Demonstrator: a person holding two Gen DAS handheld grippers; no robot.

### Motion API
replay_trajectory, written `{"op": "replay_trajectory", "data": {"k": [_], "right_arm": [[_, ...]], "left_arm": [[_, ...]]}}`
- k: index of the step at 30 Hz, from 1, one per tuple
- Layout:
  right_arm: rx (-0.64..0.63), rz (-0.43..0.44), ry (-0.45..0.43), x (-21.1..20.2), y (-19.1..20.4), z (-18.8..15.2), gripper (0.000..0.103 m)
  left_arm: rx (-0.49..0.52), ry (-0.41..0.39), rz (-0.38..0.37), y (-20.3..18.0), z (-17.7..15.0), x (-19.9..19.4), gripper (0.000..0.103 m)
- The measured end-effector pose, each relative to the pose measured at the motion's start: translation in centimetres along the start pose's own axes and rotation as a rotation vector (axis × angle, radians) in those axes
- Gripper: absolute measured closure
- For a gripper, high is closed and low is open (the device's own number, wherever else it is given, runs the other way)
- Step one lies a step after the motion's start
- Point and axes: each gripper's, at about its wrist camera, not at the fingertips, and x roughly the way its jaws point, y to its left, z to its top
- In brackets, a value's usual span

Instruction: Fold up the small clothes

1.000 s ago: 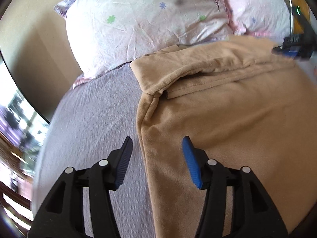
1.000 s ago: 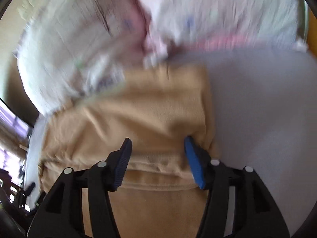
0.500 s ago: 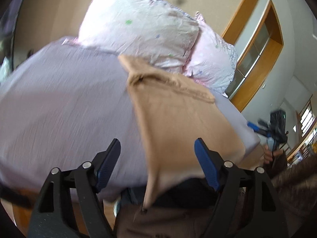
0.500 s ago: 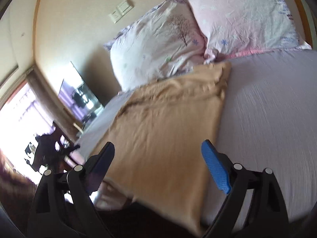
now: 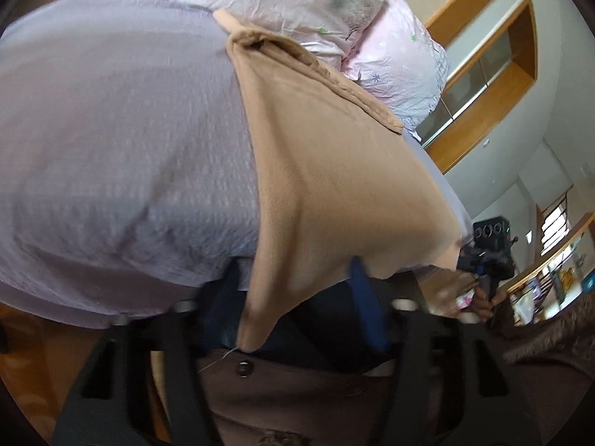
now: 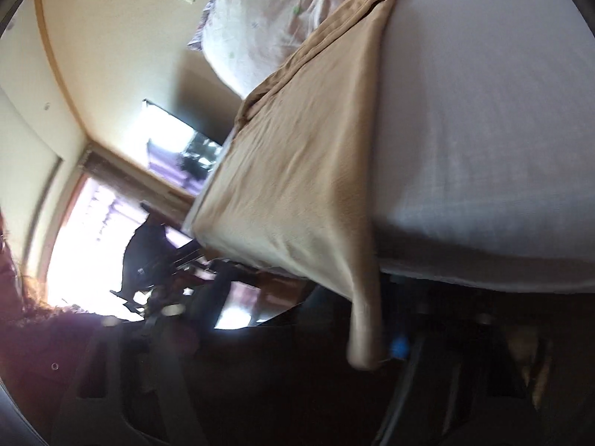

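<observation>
Across the lilac bed sheet (image 5: 122, 141) the tan garment (image 5: 327, 171) now hangs over the near edge, its hem corners dangling between the spread fingers of the left gripper (image 5: 293, 308) and beside the right gripper (image 6: 275, 349), whose jaw state I cannot tell, so a new fold looks ready to start.

Bed (image 5: 111, 141) w/ tan garment (image 5: 327, 171), pillows (image 5: 297, 11).

Matt, fleecy tan cloth garment (image 5: 334, 171) on finely textured lavender bedsheet (image 5: 122, 141)

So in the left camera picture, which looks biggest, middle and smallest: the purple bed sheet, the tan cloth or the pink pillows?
As they look in the left wrist view:
1. purple bed sheet
2. tan cloth
3. pink pillows

The pillows lie farthest from the camera, so they may really be bigger than they look.
</observation>
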Motion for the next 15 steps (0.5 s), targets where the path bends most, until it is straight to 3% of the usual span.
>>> {"op": "replay_trajectory", "data": {"k": [1,2,6,8,12,15], "right_arm": [[-0.014,0.012,0.001,0.0,0.3,-0.1,0.090],[-0.030,0.023,-0.007,-0.2,0.8,-0.1,0.091],[-0.128,0.071,-0.082,-2.2,4.6,1.7,0.092],[-0.210,0.081,-0.128,-3.2,7.1,4.0,0.092],[-0.338,0.058,-0.247,-4.0,10.9,10.6,0.092],[-0.319,0.040,-0.361,-3.6,10.9,17.4,0.092]], "left_arm": [[-0.029,0.009,-0.027,0.3,-0.1,0.2,0.090],[-0.058,0.016,-0.050,0.6,-0.1,0.2,0.099],[-0.069,-0.015,-0.141,-0.2,0.0,-1.7,0.099],[-0.027,-0.080,-0.187,-1.8,1.7,-3.8,0.099],[0.043,-0.196,-0.203,-4.0,7.5,-5.7,0.099],[0.019,-0.275,-0.159,-4.1,14.0,-4.9,0.099]]}}
